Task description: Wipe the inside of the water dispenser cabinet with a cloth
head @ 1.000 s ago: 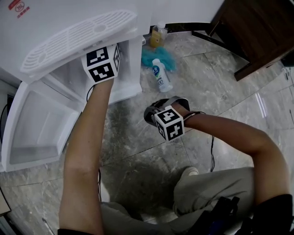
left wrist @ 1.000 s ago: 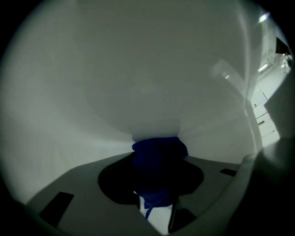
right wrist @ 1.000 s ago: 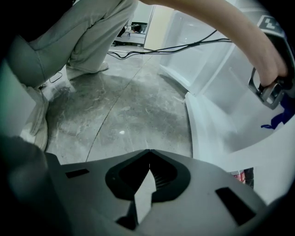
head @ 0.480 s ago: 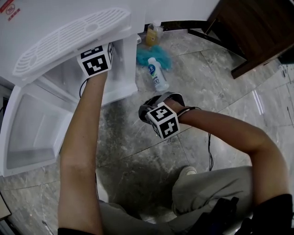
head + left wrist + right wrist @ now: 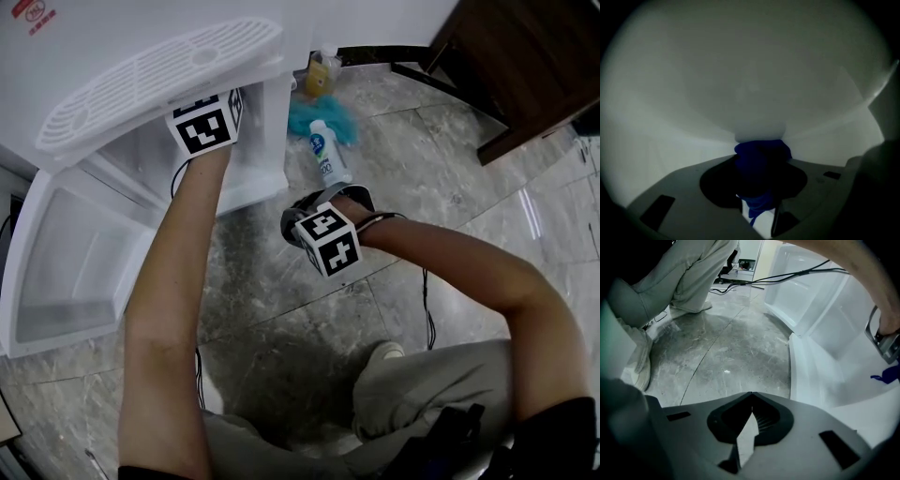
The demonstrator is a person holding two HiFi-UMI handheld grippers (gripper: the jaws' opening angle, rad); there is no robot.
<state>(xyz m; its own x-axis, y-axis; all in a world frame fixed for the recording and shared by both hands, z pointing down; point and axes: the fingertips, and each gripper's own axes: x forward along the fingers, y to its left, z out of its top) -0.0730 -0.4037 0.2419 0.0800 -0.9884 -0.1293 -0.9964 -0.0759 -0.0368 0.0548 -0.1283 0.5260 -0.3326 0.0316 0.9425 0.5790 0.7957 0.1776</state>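
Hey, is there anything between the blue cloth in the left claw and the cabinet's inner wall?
Nothing visible does. The left claw grips the blue cloth, whose bunched front faces the white inner wall directly and seems to touch it.

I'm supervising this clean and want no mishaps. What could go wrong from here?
The blue cloth is a small wad in the jaws of the left gripper, so it may slip out, or the jaws may scrape the cabinet wall. The open door stands beside the left forearm and could get knocked. The white bottle lies on the floor near the shut, empty right gripper and might be bumped.
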